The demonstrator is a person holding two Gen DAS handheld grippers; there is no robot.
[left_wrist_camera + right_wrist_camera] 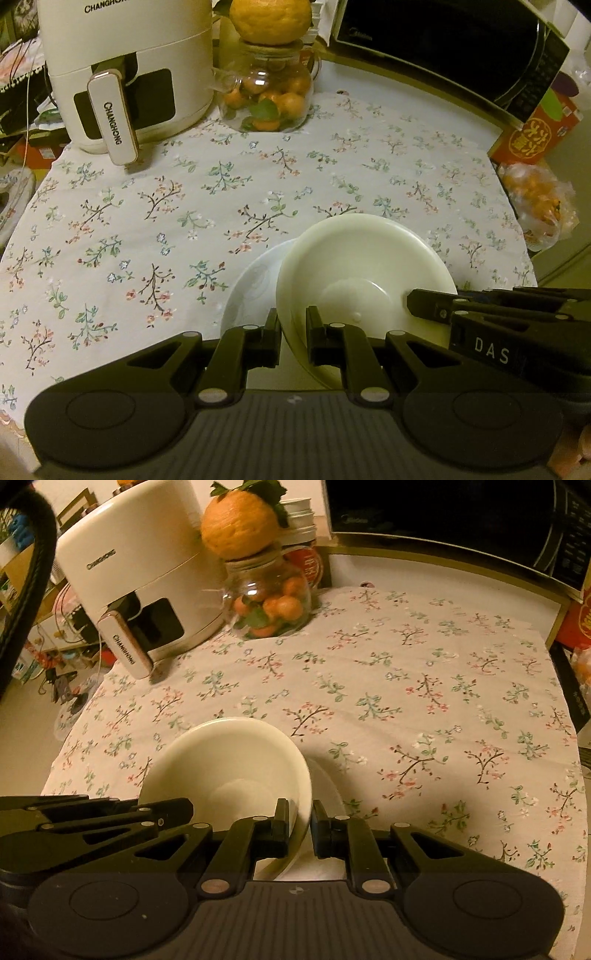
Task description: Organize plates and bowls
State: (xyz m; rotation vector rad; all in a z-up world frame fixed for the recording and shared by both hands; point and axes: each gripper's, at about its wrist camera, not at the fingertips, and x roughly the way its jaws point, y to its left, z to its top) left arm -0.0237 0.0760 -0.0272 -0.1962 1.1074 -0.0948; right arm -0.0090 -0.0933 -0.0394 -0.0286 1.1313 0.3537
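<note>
A cream bowl (364, 258) sits over a white plate (251, 291) on the floral tablecloth. My left gripper (293, 336) is shut on the bowl's near-left rim, one finger outside and one inside. My right gripper (428, 306) comes in from the right and grips the opposite rim. In the right wrist view the bowl (229, 760) is at lower left, and my right gripper (301, 825) is shut on its right rim. The plate (327, 794) shows under the bowl. The left gripper (166, 808) reaches in from the left.
A white air fryer (122, 62) stands at the back left, with its handle sticking out over the cloth. A glass jar of oranges (267, 88) stands beside it. A black microwave (454, 48) is at the back right. A bag of oranges (539, 199) lies off the table's right edge.
</note>
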